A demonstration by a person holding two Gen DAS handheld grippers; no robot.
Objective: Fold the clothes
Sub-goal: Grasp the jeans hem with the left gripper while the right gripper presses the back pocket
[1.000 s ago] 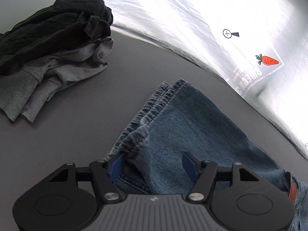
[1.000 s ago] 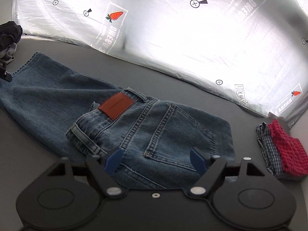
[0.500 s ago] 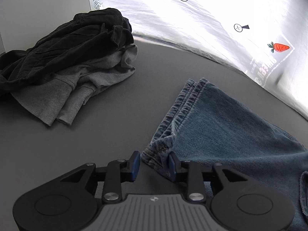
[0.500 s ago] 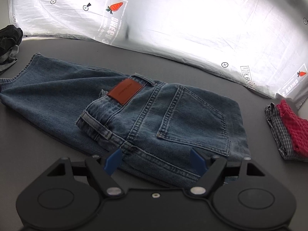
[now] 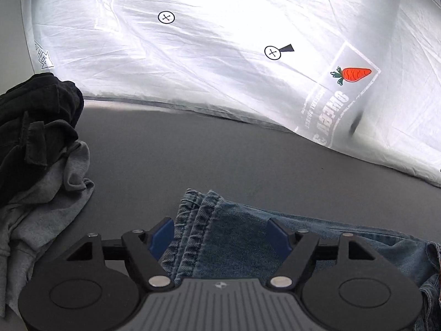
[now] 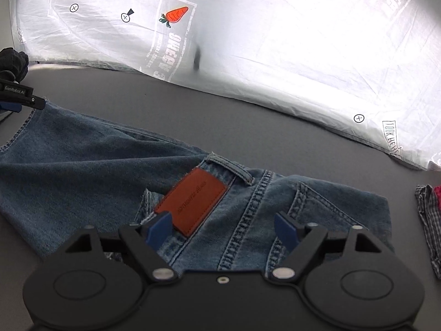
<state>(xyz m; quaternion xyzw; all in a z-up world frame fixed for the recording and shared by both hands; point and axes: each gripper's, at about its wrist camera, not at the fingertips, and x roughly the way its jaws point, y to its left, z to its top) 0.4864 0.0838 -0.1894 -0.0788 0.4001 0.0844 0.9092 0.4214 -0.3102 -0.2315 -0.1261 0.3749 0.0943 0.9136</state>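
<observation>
Left matte-black two-finger gripper [image 5: 223,234]: blue fingertip pads [image 5: 162,234], two silver pivot screws beside a ribbed grey housing bearing a small emblem, round black discs either side. Right matte-black two-finger gripper [image 6: 224,227]: same blue pads [image 6: 160,227], smooth black housing

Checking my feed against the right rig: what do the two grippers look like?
Both match: the left gripper and right gripper have black bodies with round hubs, silver pivot screws and blue finger pads. The left has a ribbed grey centre plate; its side reads GenRobot.AI.
</observation>
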